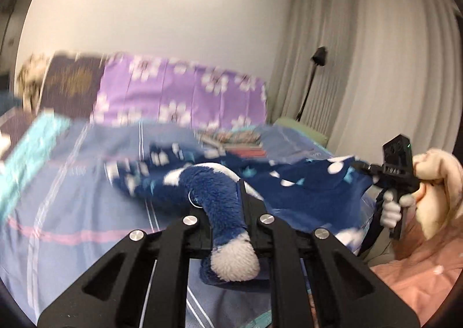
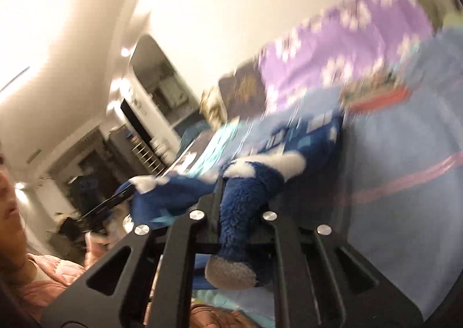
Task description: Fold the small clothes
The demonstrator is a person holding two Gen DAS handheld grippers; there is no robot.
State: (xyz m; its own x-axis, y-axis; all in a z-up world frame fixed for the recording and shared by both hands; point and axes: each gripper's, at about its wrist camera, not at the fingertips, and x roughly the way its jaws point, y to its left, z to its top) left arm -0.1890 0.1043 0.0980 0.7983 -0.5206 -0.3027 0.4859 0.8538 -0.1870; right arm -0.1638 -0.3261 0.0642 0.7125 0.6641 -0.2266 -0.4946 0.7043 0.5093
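Both hand-held grippers are clamped on the fleecy blue garment (image 1: 220,197): the left hand-held gripper (image 1: 231,212) pinches one white-tipped end, the right hand-held gripper (image 2: 243,212) the other. It hangs stretched between them above the striped bed (image 1: 72,183) (both views are blurred).

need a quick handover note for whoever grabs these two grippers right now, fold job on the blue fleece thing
Left gripper: shut on a white-tipped end of the blue fleece garment.
Right gripper: shut on another white-tipped end of the same garment; the left wrist view shows it pinching the edge beside the person's hand.
Garment: stretched between the two grippers, lifted over the striped bedsheet, its far part trailing toward the bed.
Done: both ends gripped and raised.
Left: no fold visible yet; lay it flat, fold it. The views are blurred, so the garment's exact shape is unclear.
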